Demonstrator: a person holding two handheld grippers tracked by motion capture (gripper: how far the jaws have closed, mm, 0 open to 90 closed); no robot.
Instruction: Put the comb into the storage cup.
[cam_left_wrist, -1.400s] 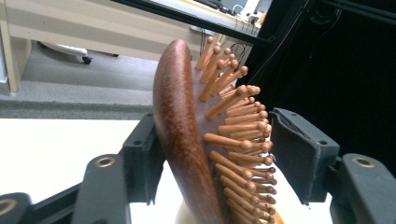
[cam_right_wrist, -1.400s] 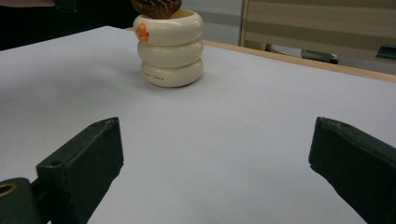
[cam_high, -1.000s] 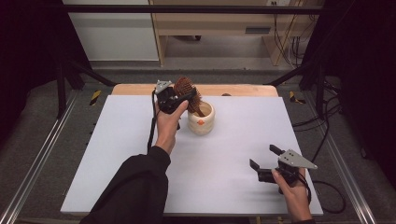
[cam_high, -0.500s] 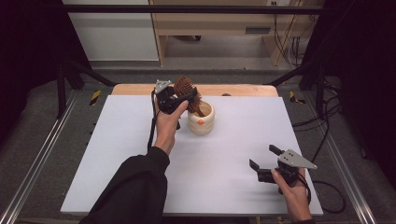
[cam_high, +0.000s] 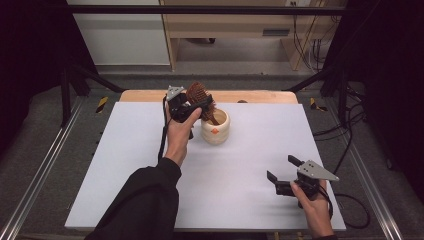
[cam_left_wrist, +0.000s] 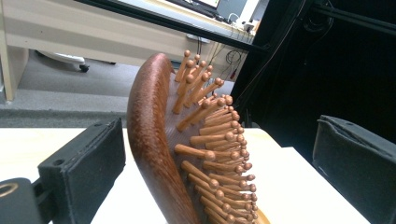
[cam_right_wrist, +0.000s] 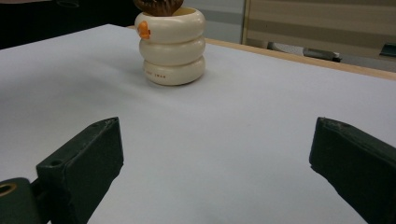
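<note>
At the far side of the table (cam_high: 125, 165), a wooden hairbrush (cam_high: 199, 97) stands handle-down in a cream cup (cam_high: 216, 131). The left gripper (cam_left_wrist: 219, 154) has just been opening its jaws, now apart on either side of the brush head without pressing it. The right gripper (cam_high: 284, 174) rests near the front edge, jaws apart and empty.

The high view looks forward and down from above the near edge of the white table (cam_high: 250, 200), taking in the whole top with floor and furniture across the upper frame. The left gripper view sits very close to a wooden hairbrush (cam_left_wrist: 154, 140) at centre frame, facing level toward the room behind. The right gripper view looks low across the table at a cream ringed cup (cam_right_wrist: 171, 44), upper centre, farther off. The brush (cam_high: 199, 95) and cup (cam_high: 216, 131) also stand at the centre of the high view.
</note>
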